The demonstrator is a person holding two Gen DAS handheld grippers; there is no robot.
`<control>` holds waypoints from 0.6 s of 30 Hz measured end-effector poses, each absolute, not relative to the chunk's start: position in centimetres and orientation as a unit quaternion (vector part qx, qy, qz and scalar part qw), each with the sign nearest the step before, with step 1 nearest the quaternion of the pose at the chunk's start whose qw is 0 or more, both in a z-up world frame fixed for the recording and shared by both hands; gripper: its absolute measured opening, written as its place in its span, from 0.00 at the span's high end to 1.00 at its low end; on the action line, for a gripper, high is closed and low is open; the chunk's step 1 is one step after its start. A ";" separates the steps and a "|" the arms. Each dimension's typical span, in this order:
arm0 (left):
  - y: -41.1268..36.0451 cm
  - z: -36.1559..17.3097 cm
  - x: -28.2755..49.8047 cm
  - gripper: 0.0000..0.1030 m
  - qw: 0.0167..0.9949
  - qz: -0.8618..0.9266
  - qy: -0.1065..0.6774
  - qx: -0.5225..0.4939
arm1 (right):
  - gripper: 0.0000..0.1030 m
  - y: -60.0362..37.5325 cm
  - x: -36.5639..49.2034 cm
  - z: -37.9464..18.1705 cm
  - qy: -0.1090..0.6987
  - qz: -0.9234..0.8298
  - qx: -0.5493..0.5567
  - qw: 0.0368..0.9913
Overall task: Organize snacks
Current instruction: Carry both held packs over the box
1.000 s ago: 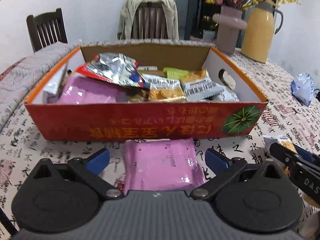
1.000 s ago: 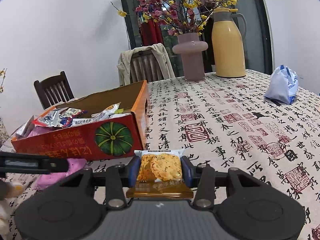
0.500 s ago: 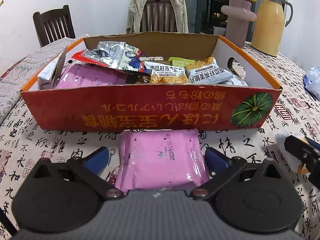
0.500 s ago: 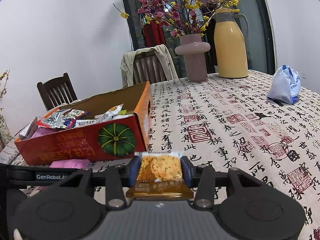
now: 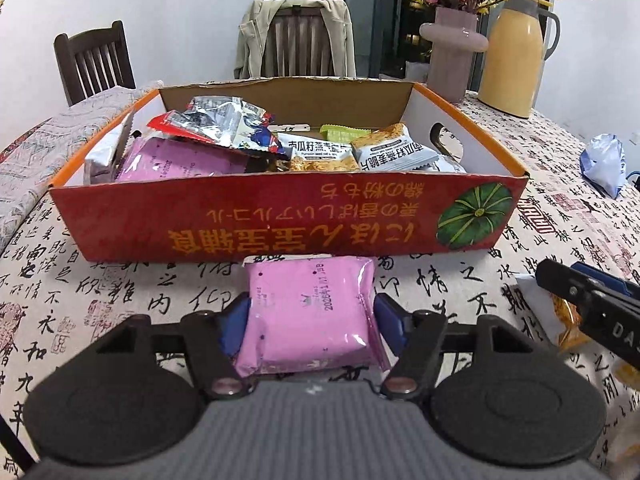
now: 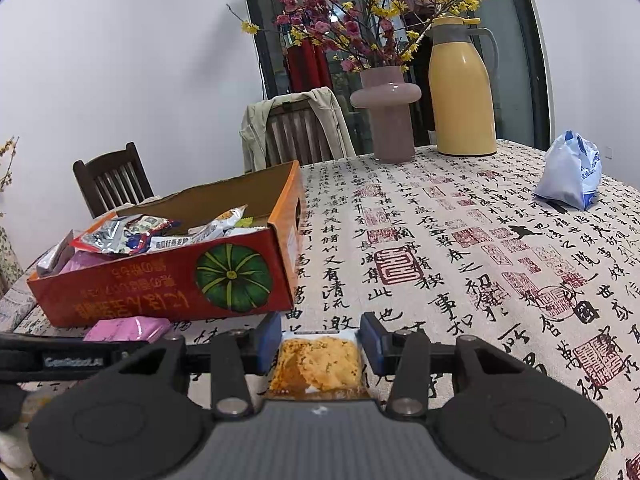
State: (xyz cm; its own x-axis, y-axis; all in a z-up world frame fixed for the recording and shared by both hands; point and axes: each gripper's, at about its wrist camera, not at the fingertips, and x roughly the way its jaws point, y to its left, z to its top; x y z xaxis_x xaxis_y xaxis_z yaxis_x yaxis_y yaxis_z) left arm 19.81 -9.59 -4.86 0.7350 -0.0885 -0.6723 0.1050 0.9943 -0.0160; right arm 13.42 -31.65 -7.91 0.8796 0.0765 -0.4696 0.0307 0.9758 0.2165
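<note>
Closing left fingers [image 5: 310, 312] around pink packet [image 5: 310, 316] lying near box [image 5: 280, 216]; gripping cracker pack [image 6: 318, 364] with right fingers [image 6: 320, 340].

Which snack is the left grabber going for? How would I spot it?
Find the big red cardboard box with the green pumpkin picture. On the tablecloth just in front of it lies a pink packet, between the fingers of the left gripper, which are closing on it. It is the only pink packet outside the box.

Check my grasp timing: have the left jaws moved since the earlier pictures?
Yes. The left gripper jaws are closing inward on the pink packet, before the box.
</note>
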 end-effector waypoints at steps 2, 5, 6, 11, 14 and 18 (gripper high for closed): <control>-9.3 -4.8 19.6 0.35 0.932 -0.055 0.359 0.010 | 0.55 -31.5 13.6 -7.9 0.251 0.012 0.105 0.962; -8.8 -4.5 19.2 0.35 0.933 -0.057 0.356 0.008 | 0.50 -31.3 14.1 -8.0 0.274 0.021 0.097 0.956; -8.6 -4.4 19.0 0.35 0.934 -0.059 0.353 0.006 | 0.50 -31.3 14.4 -8.1 0.284 0.020 0.095 0.954; -7.8 -3.5 17.8 0.35 0.939 -0.072 0.337 0.004 | 0.58 -30.5 14.5 -8.3 0.298 0.022 0.063 0.952; -7.4 -2.3 17.0 0.35 0.944 -0.084 0.318 0.002 | 0.61 -30.2 13.9 -7.9 0.291 0.029 0.052 0.955; -6.9 0.2 16.7 0.35 0.956 -0.090 0.280 0.002 | 0.61 -30.3 12.8 -5.1 0.227 0.036 0.060 0.971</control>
State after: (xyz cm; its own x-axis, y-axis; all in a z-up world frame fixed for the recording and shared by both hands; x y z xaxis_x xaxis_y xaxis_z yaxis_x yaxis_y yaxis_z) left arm 16.66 -6.93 0.16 0.8267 -0.1700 -0.5363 0.1727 0.9839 -0.0458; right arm 12.83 -30.27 -5.09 0.8944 0.0980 -0.4364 -0.0431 0.9900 0.1340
